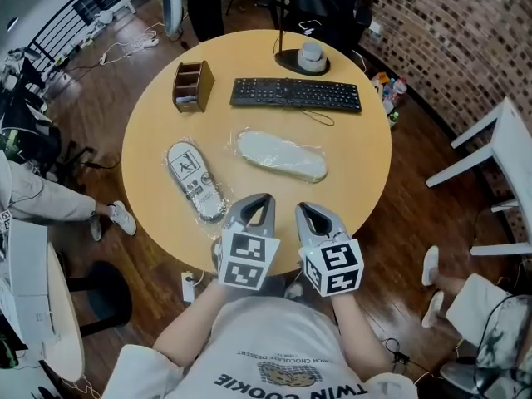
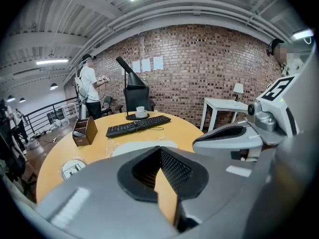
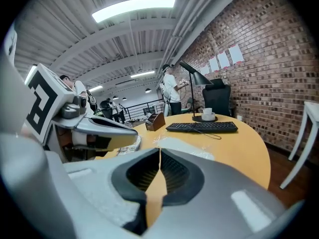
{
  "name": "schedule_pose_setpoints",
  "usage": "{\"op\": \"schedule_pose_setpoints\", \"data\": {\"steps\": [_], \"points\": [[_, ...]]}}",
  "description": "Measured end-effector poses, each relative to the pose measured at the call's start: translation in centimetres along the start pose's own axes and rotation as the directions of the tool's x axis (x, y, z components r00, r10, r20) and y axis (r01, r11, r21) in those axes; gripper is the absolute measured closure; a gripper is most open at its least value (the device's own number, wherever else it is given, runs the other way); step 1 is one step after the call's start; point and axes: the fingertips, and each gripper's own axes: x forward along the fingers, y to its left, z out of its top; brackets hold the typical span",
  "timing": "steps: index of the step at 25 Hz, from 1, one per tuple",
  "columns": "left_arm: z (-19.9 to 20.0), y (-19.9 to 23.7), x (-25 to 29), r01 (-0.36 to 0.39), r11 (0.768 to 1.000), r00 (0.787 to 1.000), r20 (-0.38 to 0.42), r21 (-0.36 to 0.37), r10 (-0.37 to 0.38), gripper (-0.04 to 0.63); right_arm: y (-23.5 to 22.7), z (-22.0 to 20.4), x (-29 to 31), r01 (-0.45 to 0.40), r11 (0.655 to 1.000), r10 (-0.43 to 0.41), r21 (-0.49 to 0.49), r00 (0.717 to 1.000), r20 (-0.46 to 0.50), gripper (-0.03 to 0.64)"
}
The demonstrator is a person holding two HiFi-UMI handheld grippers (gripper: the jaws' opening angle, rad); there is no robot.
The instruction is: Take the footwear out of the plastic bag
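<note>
Left gripper (image 1: 264,199), right gripper (image 1: 303,209) closed; slipper (image 1: 281,156) in bag (image 1: 236,149).

Smooth wooden table (image 1: 357,165), glossy clear plastic bag (image 1: 283,156), rough brick wall (image 1: 449,32)

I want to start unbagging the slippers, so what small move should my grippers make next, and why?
Probably open both grippers and ease them forward to the white slipper in its plastic bag. The left gripper and right gripper are shut and empty near the front edge of the table, and that bag lies just ahead of them, untouched.
</note>
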Motion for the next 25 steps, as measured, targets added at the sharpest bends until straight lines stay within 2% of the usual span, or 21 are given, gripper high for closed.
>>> {"op": "schedule_pose_setpoints", "data": {"steps": [11, 15, 20, 25], "points": [[-0.8, 13.3, 8.2, -0.03, 0.999, 0.993, -0.11, 0.018, 0.032, 0.589, -3.6, 0.5, 6.9, 0.135, 0.991, -0.133, 0.014, 0.987, -0.09, 0.611], [-2.1, 15.7, 11.0, -0.024, 0.999, 0.988, -0.152, 0.03, 0.028, 0.589, -5.0, -0.3, 7.7, 0.167, 0.985, -0.161, 0.037, 0.978, -0.134, 0.611], [-4.0, 17.5, 13.8, -0.015, 0.999, 0.978, -0.208, 0.046, 0.024, 0.588, -7.2, -0.8, 8.2, 0.195, 0.979, -0.185, 0.066, 0.973, -0.139, 0.611], [-5.6, 18.7, 16.2, -0.018, 0.996, 0.964, -0.263, 0.089, 0.041, 0.589, -9.8, -2.3, 8.7, 0.204, 0.968, -0.175, 0.148, 0.967, -0.184, 0.609]]}}
